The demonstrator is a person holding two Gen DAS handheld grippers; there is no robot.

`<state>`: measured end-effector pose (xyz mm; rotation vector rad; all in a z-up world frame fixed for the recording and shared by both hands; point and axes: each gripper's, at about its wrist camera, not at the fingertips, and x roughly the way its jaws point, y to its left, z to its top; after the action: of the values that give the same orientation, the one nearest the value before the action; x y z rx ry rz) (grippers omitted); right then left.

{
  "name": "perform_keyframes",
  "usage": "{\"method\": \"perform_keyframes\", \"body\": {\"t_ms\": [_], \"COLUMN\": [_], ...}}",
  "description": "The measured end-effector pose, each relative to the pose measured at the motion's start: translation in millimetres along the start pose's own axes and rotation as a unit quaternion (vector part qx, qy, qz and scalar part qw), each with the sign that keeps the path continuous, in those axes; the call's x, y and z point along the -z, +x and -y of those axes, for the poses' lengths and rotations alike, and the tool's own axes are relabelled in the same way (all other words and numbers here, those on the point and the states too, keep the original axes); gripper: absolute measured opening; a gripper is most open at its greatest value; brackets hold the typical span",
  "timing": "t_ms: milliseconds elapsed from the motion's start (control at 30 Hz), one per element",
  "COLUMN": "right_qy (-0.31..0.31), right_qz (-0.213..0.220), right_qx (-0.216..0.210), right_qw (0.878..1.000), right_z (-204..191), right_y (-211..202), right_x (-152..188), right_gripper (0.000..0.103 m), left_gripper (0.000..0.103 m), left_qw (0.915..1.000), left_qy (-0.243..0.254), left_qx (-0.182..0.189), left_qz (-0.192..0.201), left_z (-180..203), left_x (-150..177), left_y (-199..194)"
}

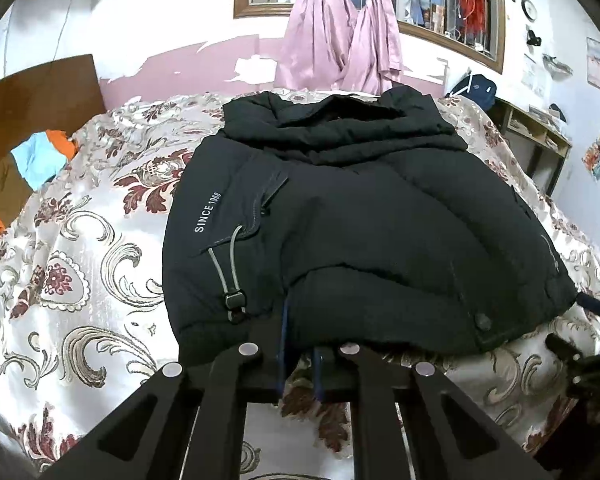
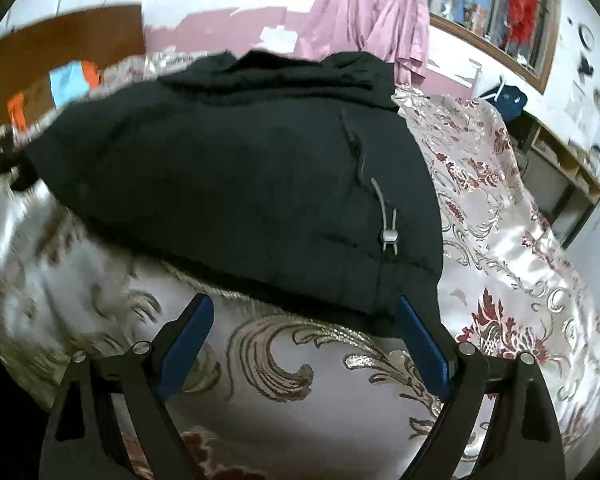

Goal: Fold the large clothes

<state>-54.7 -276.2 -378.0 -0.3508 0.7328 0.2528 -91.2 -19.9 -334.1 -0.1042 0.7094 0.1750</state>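
The bed [image 1: 80, 248], covered by a flowered spread, fills the lower half of both views and serves as the folding surface. On it lies the black jacket [image 1: 340, 220], spread across the centre of the left view and the upper middle of the right view [image 2: 236, 184], its hood bunched toward the top of the frame under the pink curtains [image 1: 340, 28]. It already looks narrowed, sleeves apparently tucked in, so the hem at the bottom is probably what gets lifted for the next fold.

The left gripper [image 1: 300, 356] sits at bottom centre, its blue fingers close together and pinching the jacket's hem, seemingly to raise that edge. The right gripper [image 2: 304, 340] hovers low at the bottom of its view, fingers spread wide and holding nothing; one tip is just at the jacket's lower right corner, beside the cord toggle [image 2: 389, 236], the other over bare spread. That view is blurred on the left.
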Motion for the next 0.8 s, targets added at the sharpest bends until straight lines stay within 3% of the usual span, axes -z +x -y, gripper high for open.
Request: {"method": "perform_keyframes", "body": {"t_ms": [100, 200, 300, 367, 400, 433, 567, 633, 800], "right_qy": [-0.01, -0.038, -0.022, -0.001, 0.008, 0.012, -0.001, -0.018, -0.02], "right_qz": [0.014, 0.035, 0.047, 0.055, 0.054, 0.056, 0.076, 0.068, 0.078], "right_qx": [0.011, 0.052, 0.061, 0.062, 0.061, 0.054, 0.044, 0.033, -0.006], "right_qw": [1.0, 0.997, 0.997, 0.997, 0.997, 0.997, 0.996, 0.997, 0.997], "right_z": [-1, -5, 3, 11, 15, 18, 14, 13, 24], "right_y": [2, 8, 12, 12, 12, 12, 10, 16, -1], "right_x": [1, 0, -2, -2, -4, -5, -11, -13, -29], "right_gripper": [0.089, 0.088, 0.085, 0.061, 0.043, 0.036, 0.028, 0.015, 0.009], "left_gripper": [0.009, 0.009, 0.009, 0.009, 0.009, 0.009, 0.009, 0.009, 0.009], "left_qw": [1.0, 0.9999, 0.9999, 0.9999, 0.9999, 0.9999, 0.9998, 0.9997, 1.0], "left_qy": [-0.007, -0.014, -0.013, -0.008, -0.004, -0.003, 0.001, 0.01, 0.007], "left_qx": [-0.002, -0.002, -0.005, -0.007, -0.01, -0.011, -0.014, -0.016, -0.006], "left_qz": [-0.002, -0.002, -0.006, -0.008, -0.009, -0.009, -0.011, -0.013, -0.003], "left_z": [-2, -3, -3, -2, 0, 0, 0, 2, 0], "left_x": [-2, -7, -10, -11, -10, -10, -10, -11, -21], "left_y": [-4, -9, -8, -7, -6, -6, -6, -7, -17]}}
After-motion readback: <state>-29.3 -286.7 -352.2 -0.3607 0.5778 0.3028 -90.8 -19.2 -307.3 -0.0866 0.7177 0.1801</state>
